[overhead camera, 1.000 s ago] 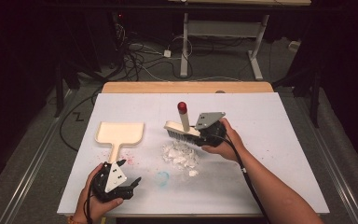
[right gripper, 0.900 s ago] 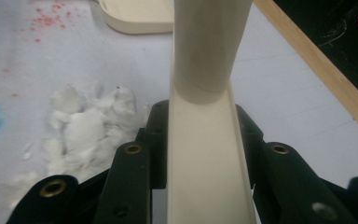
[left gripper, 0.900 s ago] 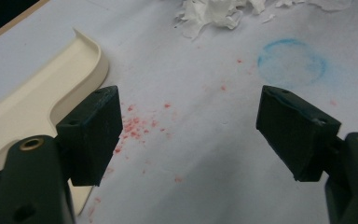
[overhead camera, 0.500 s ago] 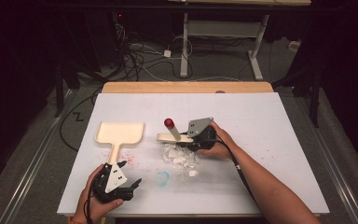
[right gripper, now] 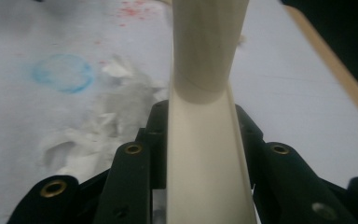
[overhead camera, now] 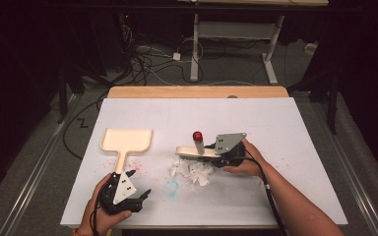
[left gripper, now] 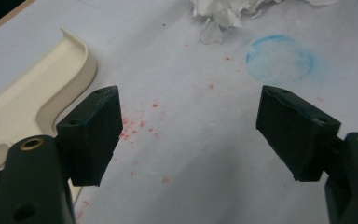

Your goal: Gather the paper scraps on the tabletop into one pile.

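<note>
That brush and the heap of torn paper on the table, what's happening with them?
A person is sweeping up at a table with a hand-held gripper in each hand. The right gripper is shut on the cream brush, whose head sits at the pile of torn paper. The left gripper rests open on the table near the handle of the cream dustpan, which lies flat and unheld. The paper is not yet in the dustpan.
</note>
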`<state>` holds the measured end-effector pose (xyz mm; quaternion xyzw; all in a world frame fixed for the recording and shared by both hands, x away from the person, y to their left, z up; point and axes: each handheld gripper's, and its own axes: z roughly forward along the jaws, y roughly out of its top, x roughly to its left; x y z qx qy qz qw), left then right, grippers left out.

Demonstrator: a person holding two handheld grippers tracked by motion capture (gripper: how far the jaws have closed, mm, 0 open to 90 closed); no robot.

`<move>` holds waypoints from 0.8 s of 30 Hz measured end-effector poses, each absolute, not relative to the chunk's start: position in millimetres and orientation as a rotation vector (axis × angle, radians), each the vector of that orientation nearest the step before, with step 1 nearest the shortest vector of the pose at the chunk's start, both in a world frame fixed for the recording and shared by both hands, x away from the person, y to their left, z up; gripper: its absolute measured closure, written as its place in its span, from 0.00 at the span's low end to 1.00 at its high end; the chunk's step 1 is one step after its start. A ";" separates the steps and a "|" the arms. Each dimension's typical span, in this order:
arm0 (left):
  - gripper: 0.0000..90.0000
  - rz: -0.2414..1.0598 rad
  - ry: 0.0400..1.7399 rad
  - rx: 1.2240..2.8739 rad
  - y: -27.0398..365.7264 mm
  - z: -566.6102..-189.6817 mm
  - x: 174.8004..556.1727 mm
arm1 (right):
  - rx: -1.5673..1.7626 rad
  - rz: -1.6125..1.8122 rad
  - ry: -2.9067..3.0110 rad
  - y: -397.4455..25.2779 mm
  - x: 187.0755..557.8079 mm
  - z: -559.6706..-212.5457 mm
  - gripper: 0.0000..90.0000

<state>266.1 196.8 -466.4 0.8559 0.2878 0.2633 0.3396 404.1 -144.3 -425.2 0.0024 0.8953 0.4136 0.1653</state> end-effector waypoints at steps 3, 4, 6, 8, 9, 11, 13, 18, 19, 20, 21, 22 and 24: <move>0.24 0.686 0.748 2.228 196.2 -466.2 266.1 | 0.050 1.178 2.505 -152.2 403.4 -417.4 0.75; 0.24 0.685 0.747 2.228 195.8 -466.4 266.1 | 0.050 1.178 2.505 -152.2 403.4 -417.4 0.75; 0.24 0.684 0.742 2.236 195.1 -466.6 265.7 | 0.123 1.180 2.451 -162.3 401.3 -409.2 0.75; 0.24 0.686 0.741 2.238 194.7 -466.7 265.5 | 0.179 1.182 2.416 -171.8 398.4 -401.9 0.75; 0.24 0.686 0.741 2.237 194.6 -466.6 265.2 | 0.205 1.201 2.417 -177.9 396.3 -398.0 0.75; 0.24 0.686 0.739 2.236 194.6 -466.5 264.9 | 0.228 1.215 2.415 -183.8 393.7 -394.3 0.75; 0.24 0.689 0.740 2.238 194.8 -466.4 264.4 | 0.251 1.212 2.419 -195.1 385.7 -388.1 0.75; 0.24 0.692 0.739 2.235 194.8 -465.4 263.1 | 0.332 1.172 2.477 -223.8 355.9 -383.0 0.75; 0.24 0.692 0.739 2.235 194.8 -465.4 263.1 | 0.332 1.172 2.477 -223.8 355.9 -383.0 0.75; 0.24 0.693 0.739 2.236 194.0 -465.5 263.3 | 0.343 1.124 2.498 -228.5 346.5 -385.6 0.75; 0.24 0.693 0.739 2.236 194.0 -465.5 263.3 | 0.364 1.096 2.516 -229.1 343.2 -388.5 0.75; 0.24 0.692 0.733 2.241 192.9 -465.6 263.3 | 0.368 1.060 2.539 -229.0 340.5 -392.1 0.75; 0.24 0.692 0.730 2.243 192.4 -465.4 263.3 | 0.357 1.017 2.551 -228.7 338.4 -396.1 0.75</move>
